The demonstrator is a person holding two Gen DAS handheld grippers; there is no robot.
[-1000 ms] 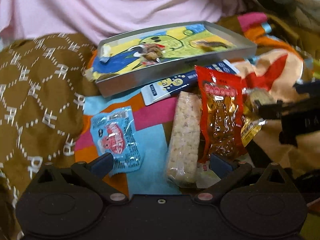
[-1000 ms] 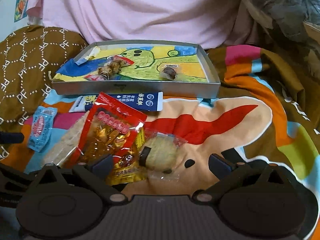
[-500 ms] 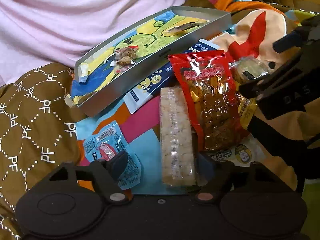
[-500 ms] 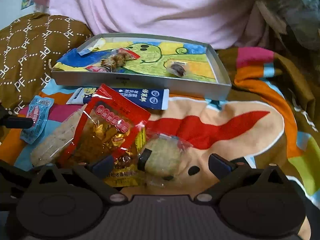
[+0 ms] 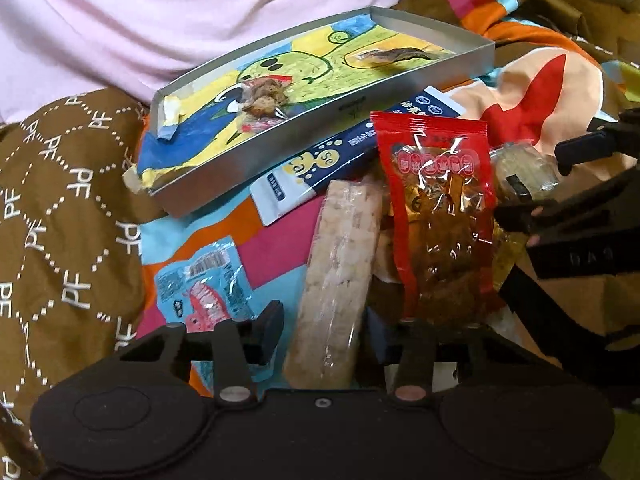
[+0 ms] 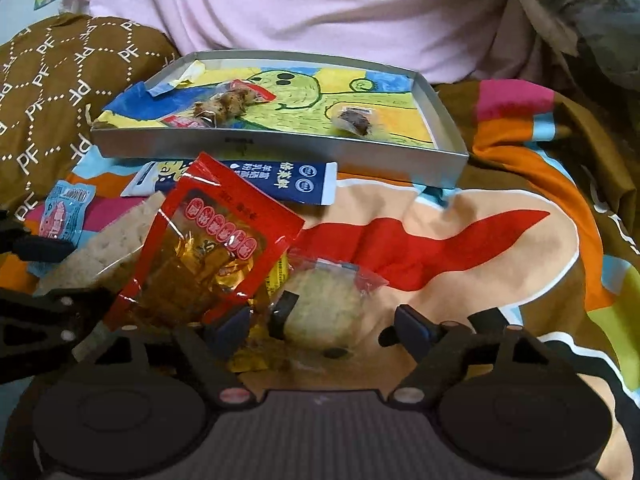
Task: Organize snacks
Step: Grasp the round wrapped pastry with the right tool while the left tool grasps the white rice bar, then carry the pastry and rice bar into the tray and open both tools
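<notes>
A long beige cracker bar (image 5: 336,280) lies on the colourful blanket. My left gripper (image 5: 326,336) straddles its near end; the jaws are closing, with thin gaps still showing at both pads. A red snack packet (image 5: 440,220) leans against the bar's right side. My right gripper (image 6: 322,328) sits over a round pastry in clear wrap (image 6: 324,312); its jaws are closing, the pads still apart from it. Behind the snacks stands a silver tray (image 6: 280,148) lined with a cartoon drawing, holding a brown wrapped snack (image 6: 228,104) and a dark one (image 6: 354,118).
A blue-and-white sachet (image 5: 320,168) lies against the tray's front wall. A small light-blue packet (image 5: 204,280) sits left of the bar. A brown patterned cushion (image 5: 60,200) rises at the left, and pink cloth (image 6: 300,12) lies behind the tray.
My left gripper's jaws have narrowed from wide open to close around the cracker bar, and it has shifted. The right jaws have started narrowing around the round pastry.
</notes>
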